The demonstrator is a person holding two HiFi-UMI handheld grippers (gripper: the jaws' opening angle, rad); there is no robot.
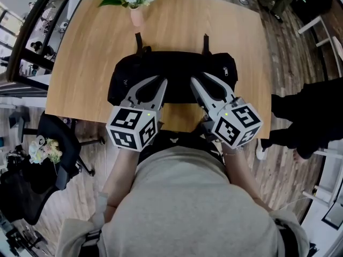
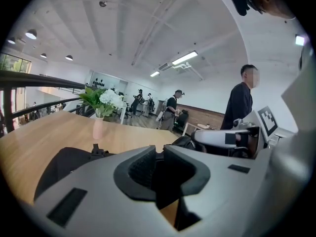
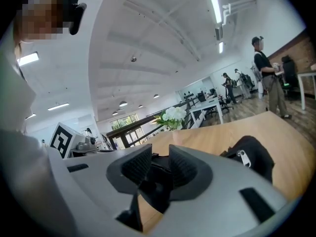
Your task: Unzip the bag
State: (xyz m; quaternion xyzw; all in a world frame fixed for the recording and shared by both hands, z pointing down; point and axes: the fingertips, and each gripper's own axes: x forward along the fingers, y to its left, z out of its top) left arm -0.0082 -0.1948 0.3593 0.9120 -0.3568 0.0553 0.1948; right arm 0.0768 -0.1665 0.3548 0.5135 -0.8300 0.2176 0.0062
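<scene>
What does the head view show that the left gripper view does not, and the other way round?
Only the head view: the whole black bag and the person's torso. Only the left gripper view: ceiling lights and a group of people far back in the room. Both: the wooden table, the vase of white flowers and part of the bag.

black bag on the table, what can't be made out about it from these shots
- main zip on the black fabric bag: head view, black on black, too small to trace; the left tool and right tool cover its near edge.
- whether either tool pinches fabric: both gripper views, dark pads merge with the dark bag.
- bag's middle: gripper views, blocked by each tool's own body.
</scene>
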